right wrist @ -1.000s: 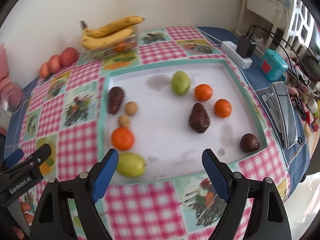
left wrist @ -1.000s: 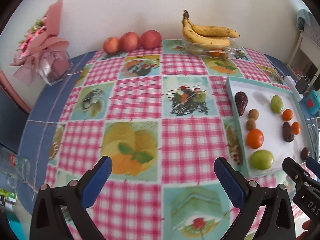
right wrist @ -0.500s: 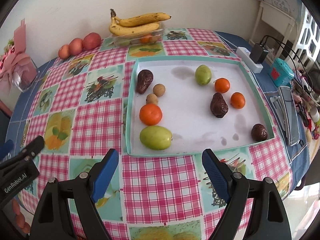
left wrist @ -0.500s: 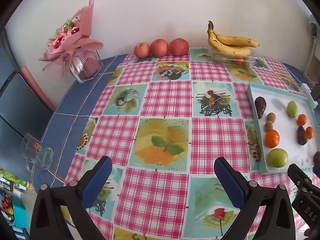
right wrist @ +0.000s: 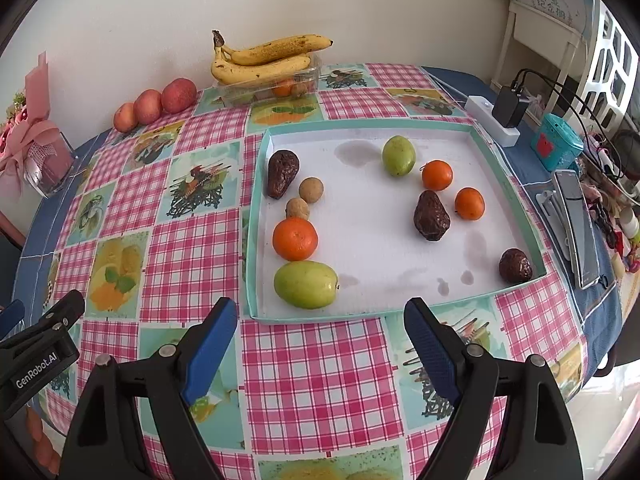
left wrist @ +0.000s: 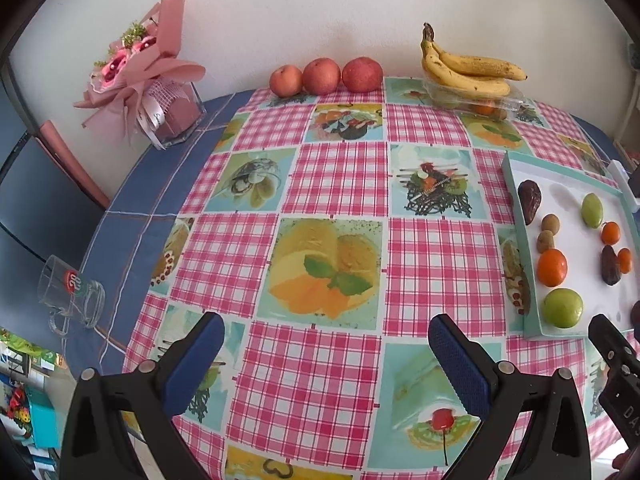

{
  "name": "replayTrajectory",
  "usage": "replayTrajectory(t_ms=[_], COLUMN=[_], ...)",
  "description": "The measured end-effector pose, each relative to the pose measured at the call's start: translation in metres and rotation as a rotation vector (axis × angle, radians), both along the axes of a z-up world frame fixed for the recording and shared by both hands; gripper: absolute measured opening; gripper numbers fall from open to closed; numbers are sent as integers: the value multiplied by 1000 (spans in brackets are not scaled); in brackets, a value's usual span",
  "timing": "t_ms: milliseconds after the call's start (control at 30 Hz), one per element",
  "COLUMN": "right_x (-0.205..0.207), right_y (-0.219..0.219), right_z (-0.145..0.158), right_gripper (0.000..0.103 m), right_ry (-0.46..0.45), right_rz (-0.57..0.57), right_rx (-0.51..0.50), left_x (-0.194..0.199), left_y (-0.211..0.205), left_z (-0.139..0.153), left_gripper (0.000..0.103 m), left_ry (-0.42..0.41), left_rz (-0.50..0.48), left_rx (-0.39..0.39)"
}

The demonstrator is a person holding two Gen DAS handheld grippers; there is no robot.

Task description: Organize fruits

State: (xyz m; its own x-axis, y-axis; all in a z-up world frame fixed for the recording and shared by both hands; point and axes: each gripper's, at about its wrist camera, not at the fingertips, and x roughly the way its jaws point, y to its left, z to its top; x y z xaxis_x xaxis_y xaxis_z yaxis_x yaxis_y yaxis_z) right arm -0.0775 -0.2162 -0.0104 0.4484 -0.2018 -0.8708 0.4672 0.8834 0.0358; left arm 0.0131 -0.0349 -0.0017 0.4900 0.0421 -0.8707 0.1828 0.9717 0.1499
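Your fruits lie loose in the shallow white tray with a teal rim, which sits on the checked tablecloth just ahead of your right gripper. Nearest you is a smooth, oval green fruit, touching or almost touching the large dimpled orange behind it. Past those come two small round tan fruits, matte and rough, and a wrinkled dark brown fruit tapering to a point. Toward the far side lie a second green fruit, two small glossy oranges, a second wrinkled brown fruit, and a rounder brown one pressed into the tray's near right corner. From your left wrist view that corner is cut off at the frame edge, and only one tray wall shows fully.

Grey stains mark the tray floor; you cannot tell whether they are wet or dry.

Both tools stand wide apart with nothing between the ribbed blue pads: the right one over the cloth before the tray, the left gripper over the pink gingham and printed squares of the glossy tablecloth.

Against the wall, spotted yellow bananas rest on a clear plastic box whose contents are hard to make out, beside three red apples.
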Motion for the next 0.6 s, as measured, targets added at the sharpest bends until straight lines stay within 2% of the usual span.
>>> replayTrajectory(t_ms=[200, 600], right_x=[2, 4], right_y=[3, 5], right_z=[1, 1], right_gripper=[86, 86], right_ry=[-6, -13], right_rz=[20, 42], right_rx=[-14, -22], left_x=[3, 3], left_y=[2, 4], left_z=[-6, -5], left_gripper=[103, 103], left_ry=[42, 48], left_rz=[10, 7], left_rx=[-15, -31])
